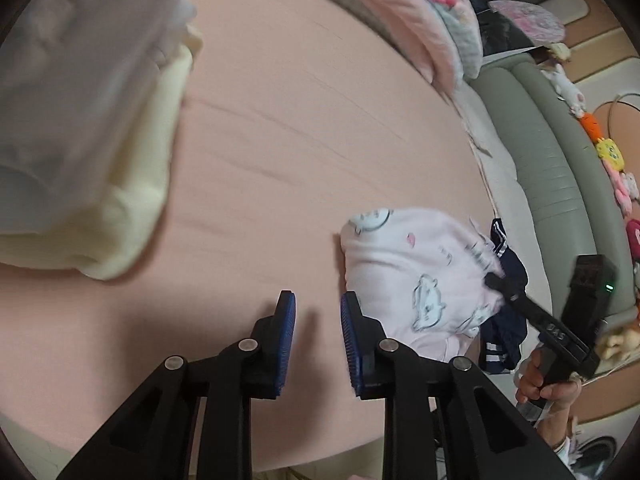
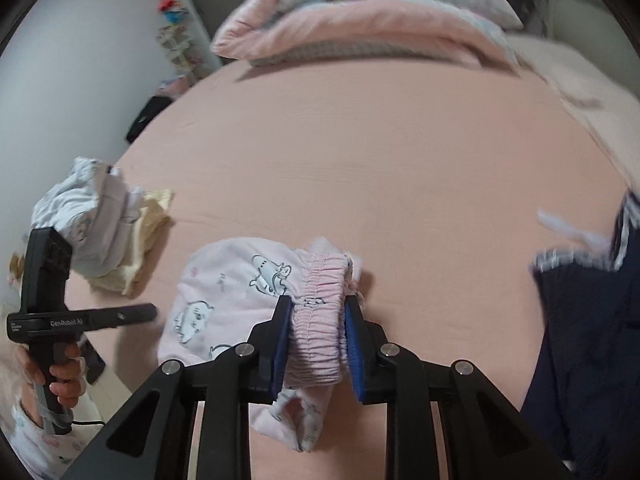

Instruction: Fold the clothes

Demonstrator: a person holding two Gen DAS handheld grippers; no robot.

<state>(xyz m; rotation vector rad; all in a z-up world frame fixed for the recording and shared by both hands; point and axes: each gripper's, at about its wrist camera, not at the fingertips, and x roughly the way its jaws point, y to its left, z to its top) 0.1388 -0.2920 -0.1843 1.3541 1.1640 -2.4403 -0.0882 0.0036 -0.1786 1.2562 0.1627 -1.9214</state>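
Right wrist view: the right claw (image 2: pixel 316 304) clamps the gathered elastic waistband of the pink printed trousers (image 2: pixel 224 300), which lie on the peach bed sheet (image 2: pixel 380 152) near the bed's near edge. A navy garment (image 2: pixel 592 320) with white stripes lies just to the right, and a heap of white and pale yellow clothes (image 2: pixel 100 232) sits toward the bed's left edge. A folded pink quilt (image 2: pixel 360 20) rests at the far end. The left claw (image 1: pixel 318 304), seen in the left wrist view, hangs over bare sheet with its blue pads narrowly apart and nothing between them, the trousers just beside it. A grey padded bed frame (image 1: pixel 552 152) borders the sheet.
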